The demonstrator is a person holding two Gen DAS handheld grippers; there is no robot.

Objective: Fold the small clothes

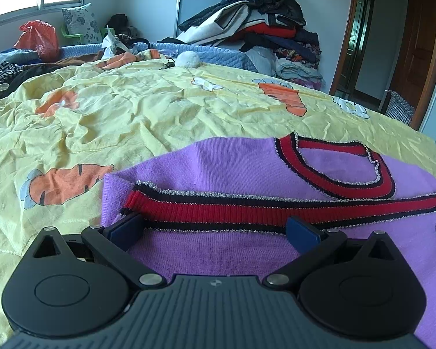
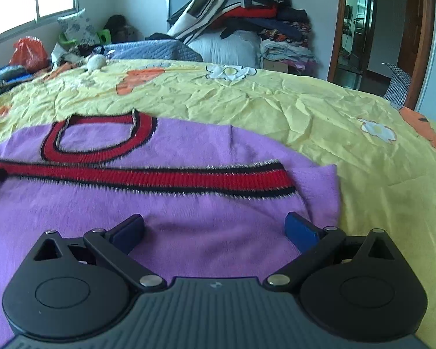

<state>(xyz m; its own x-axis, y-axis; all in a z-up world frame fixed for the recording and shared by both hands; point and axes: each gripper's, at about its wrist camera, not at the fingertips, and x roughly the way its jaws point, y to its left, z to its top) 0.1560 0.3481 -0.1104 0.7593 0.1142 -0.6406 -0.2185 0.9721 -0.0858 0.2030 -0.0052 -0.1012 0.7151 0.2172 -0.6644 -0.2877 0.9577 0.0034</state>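
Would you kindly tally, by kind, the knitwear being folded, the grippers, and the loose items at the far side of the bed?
purple sweater: 1
grippers: 2, the left gripper and the right gripper
orange plastic bag: 1
white pom-pom: 1
floral cushion: 1
Total: 6

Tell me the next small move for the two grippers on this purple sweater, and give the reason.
Probably lower both and close on the near fold edge. The left hand-held gripper and the right hand-held gripper both stand open over the purple sweater, holding nothing. Its red striped hem already lies folded up just below the collar, so a second fold seems due.
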